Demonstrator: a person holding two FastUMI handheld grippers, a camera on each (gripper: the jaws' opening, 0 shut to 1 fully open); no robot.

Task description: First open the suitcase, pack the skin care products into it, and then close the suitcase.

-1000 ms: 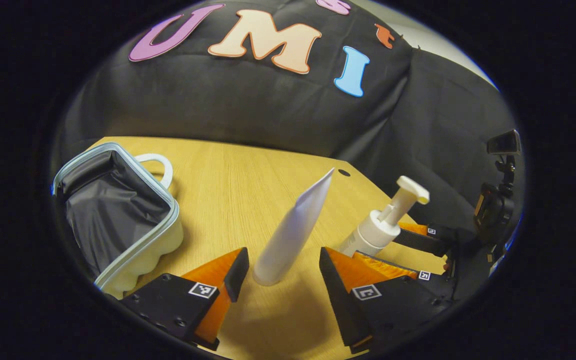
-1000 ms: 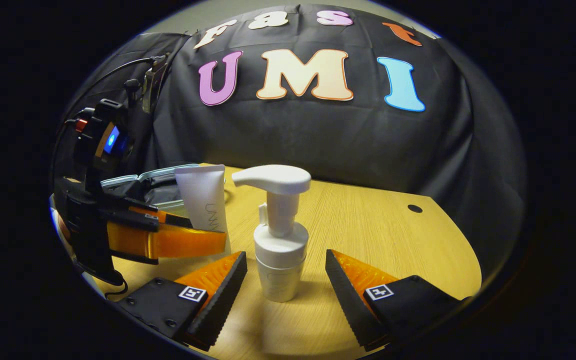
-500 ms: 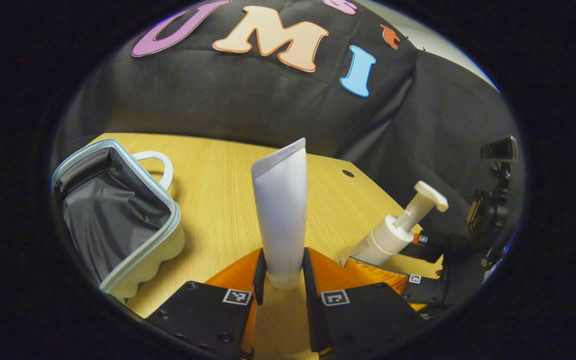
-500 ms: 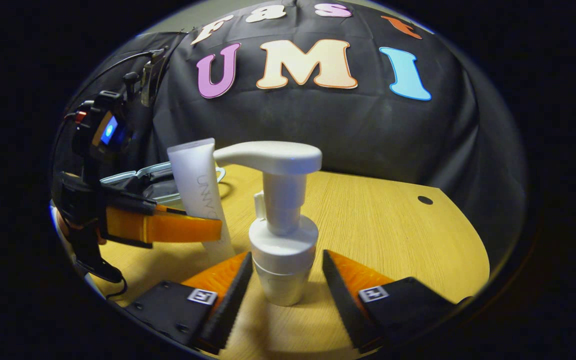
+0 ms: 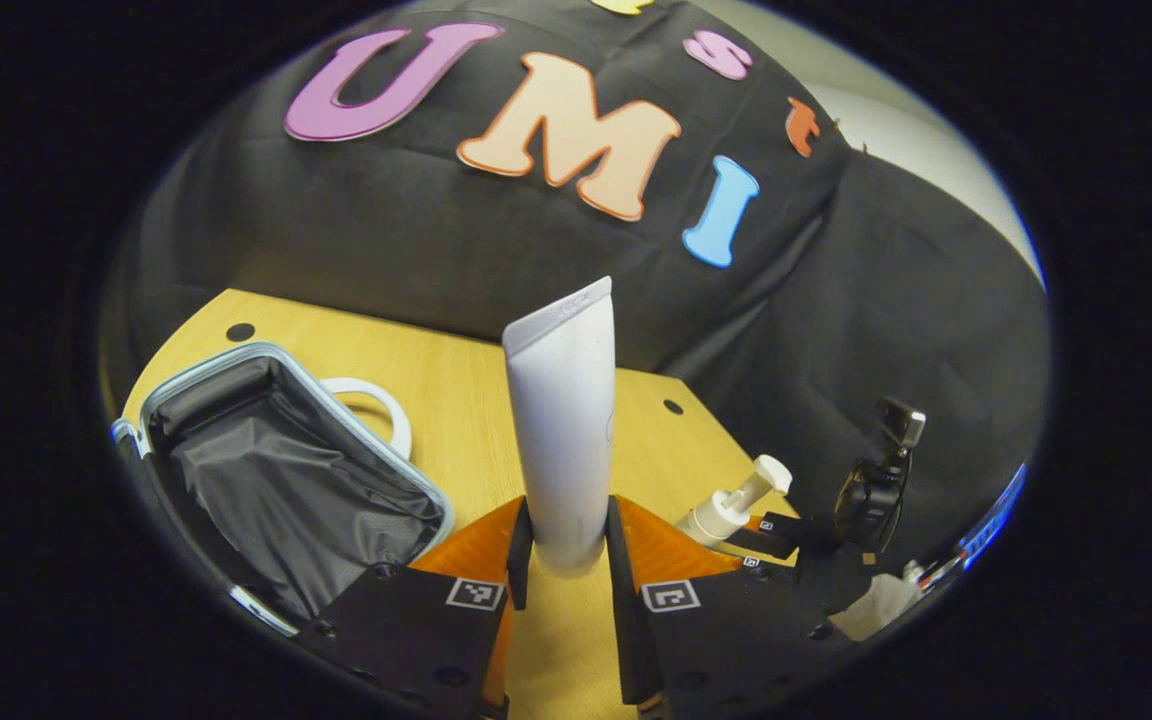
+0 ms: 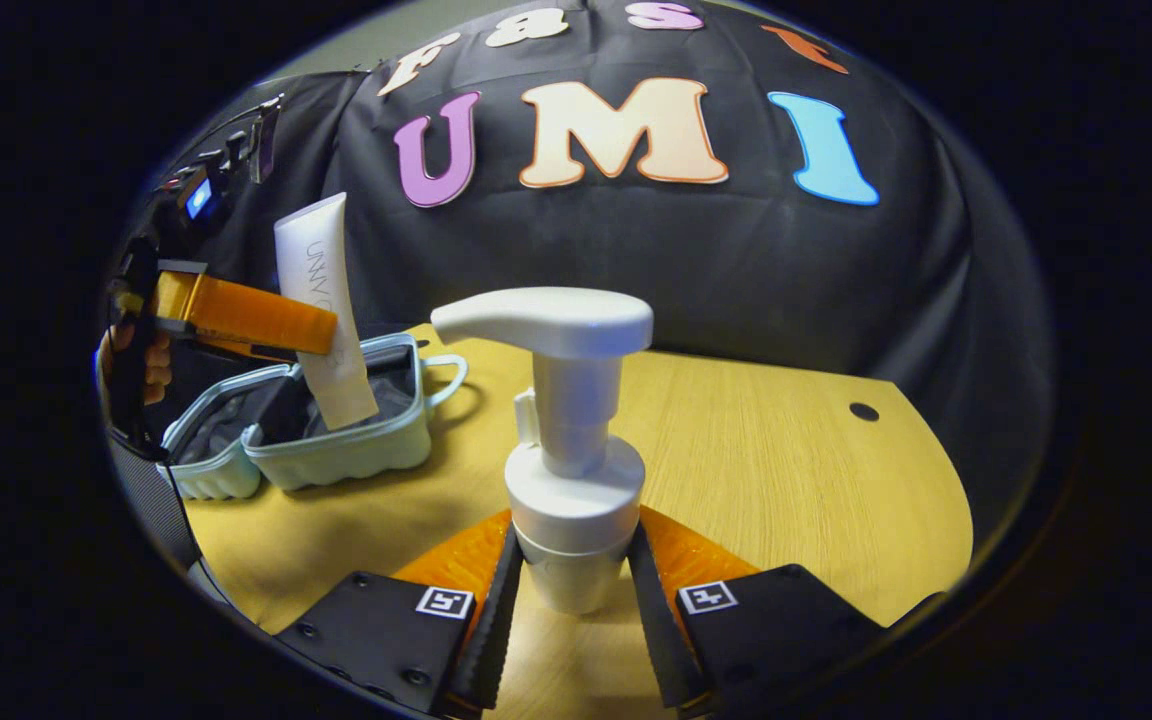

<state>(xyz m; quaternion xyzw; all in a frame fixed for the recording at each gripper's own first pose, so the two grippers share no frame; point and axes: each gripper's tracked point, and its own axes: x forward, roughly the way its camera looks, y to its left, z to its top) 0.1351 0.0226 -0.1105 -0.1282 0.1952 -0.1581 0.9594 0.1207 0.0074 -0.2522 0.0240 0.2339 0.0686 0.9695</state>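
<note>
The suitcase (image 5: 286, 480) is open, down to the left of my left gripper (image 5: 563, 560), which squeezes the tube (image 5: 561, 420). My right gripper (image 6: 569, 590) squeezes the pump bottle (image 6: 566, 470). Nothing looks packed yet. Closing comes last.

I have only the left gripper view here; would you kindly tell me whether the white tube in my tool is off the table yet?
Observer: Yes. In the right gripper view the white squeeze tube hangs in the air over the open pale green suitcase, in the left tool.
Operator: Thank you. Does the right tool have the pump bottle?
Observer: Its fingers press both sides of the white pump bottle below its collar.
Operator: Which way does the pump spout face?
Observer: It points toward the suitcase side.
</note>
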